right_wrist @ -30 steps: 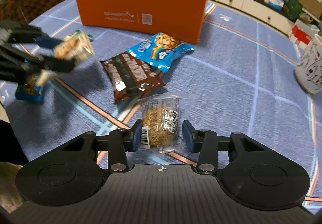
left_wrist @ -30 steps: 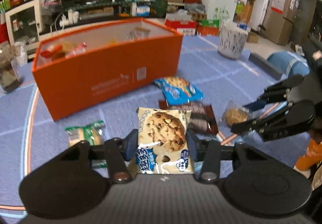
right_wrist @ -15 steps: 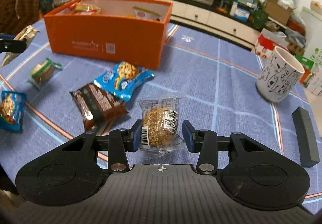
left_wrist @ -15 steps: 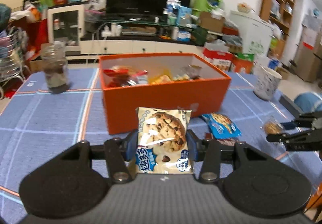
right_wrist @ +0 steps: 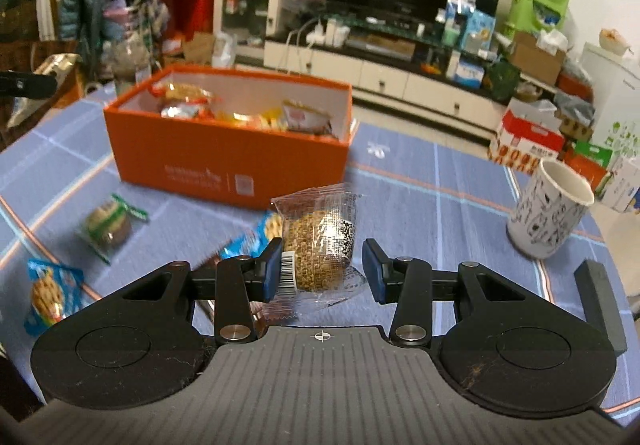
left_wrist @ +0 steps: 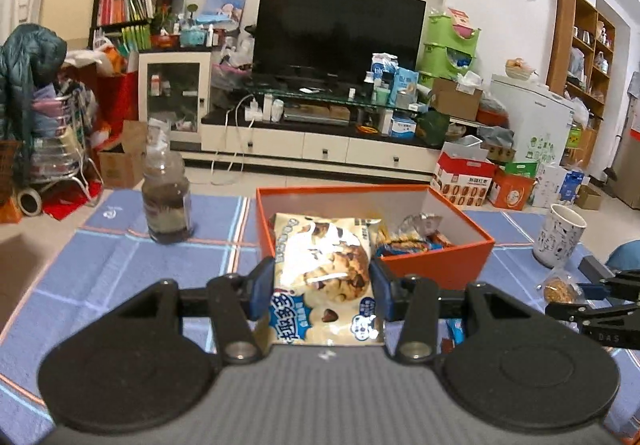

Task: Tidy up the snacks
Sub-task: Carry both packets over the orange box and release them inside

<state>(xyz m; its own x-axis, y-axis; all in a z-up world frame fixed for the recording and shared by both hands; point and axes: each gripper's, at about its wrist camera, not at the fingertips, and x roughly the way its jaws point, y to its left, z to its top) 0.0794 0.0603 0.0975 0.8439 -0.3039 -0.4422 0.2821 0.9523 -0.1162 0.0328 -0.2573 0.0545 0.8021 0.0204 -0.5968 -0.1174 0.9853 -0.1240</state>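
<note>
The left claw (left_wrist: 322, 287) grips a chocolate-chip cookie packet (left_wrist: 326, 277) by its sides, held up in front of the orange box (left_wrist: 436, 265), which already holds several snacks. The right claw (right_wrist: 322, 271) holds a clear-wrapped round oat cookie (right_wrist: 316, 241) above the bench (right_wrist: 440, 213). A green-wrapped cookie (right_wrist: 108, 225) and a blue snack packet (right_wrist: 46, 293) lie on the blue cloth near the box, and a patterned cup (right_wrist: 550, 209) stands well apart at the right.

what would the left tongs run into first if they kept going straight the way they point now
Most likely the open orange cardboard box: it sits directly ahead of the left tongs, behind the chocolate-chip cookie packet they hold. Whether the packet would clear the near wall or strike it is unclear, since depth is hard to judge.
</note>
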